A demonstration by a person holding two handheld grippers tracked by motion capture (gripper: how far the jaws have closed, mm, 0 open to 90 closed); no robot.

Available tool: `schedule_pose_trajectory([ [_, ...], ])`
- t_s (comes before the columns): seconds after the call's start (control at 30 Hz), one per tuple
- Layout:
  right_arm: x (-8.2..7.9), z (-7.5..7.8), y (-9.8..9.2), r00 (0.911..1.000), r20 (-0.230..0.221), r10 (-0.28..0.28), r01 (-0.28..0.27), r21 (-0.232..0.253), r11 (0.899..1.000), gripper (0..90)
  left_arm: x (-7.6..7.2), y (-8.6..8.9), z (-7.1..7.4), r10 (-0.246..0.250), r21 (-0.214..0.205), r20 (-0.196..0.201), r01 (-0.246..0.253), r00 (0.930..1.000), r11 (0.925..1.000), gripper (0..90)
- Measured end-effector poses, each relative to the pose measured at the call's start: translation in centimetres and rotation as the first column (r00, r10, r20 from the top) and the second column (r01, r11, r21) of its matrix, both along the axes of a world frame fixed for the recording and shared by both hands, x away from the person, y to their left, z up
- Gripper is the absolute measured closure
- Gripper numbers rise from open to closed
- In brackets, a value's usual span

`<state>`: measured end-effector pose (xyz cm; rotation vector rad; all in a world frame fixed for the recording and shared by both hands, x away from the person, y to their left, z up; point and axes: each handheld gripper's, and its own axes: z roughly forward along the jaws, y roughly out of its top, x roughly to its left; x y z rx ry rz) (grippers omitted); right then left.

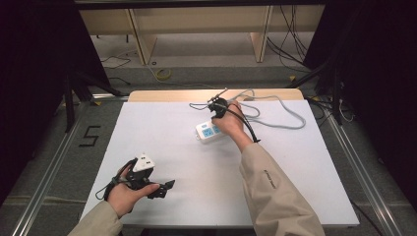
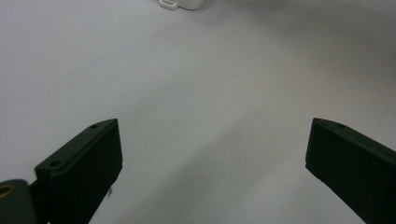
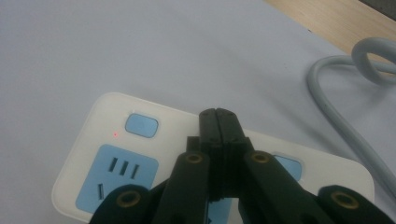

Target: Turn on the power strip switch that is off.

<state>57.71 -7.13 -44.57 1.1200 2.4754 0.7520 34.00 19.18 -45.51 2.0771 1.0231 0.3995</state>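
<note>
Power strip (image 3: pixel 140 158) lies far-centre on the white table (image 1: pixel 172 132), its grey cord (image 3: pixel 336 112) looping right. Right hand-held gripper (image 3: pixel 218 122), jaws closed and empty, hovers over its switches; a skewed press could shove it aside. Left hand-held gripper (image 2: pixel 210 154) gapes, empty.

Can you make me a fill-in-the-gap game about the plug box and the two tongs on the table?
1. The right tongs are pressed ____ above the power strip.
2. The left tongs are wide ____ over the bare table.
3. The buttons and sockets on the power strip are coloured ____.
4. The grey cable lies in ____ near the table's far edge.

Missing words: shut; open; blue; loops
</note>
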Motion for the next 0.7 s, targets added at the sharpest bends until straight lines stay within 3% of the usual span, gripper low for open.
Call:
schedule_pose_trajectory([
  [0.7, 0.33, 0.15, 0.51, 0.9992, -0.037, -0.012, 0.011, -0.035, 0.999, 90.0, 0.02, -0.01, -0.02, 0.001, 0.002, 0.001, -0.001, 1.0, 1.0, 3.2],
])
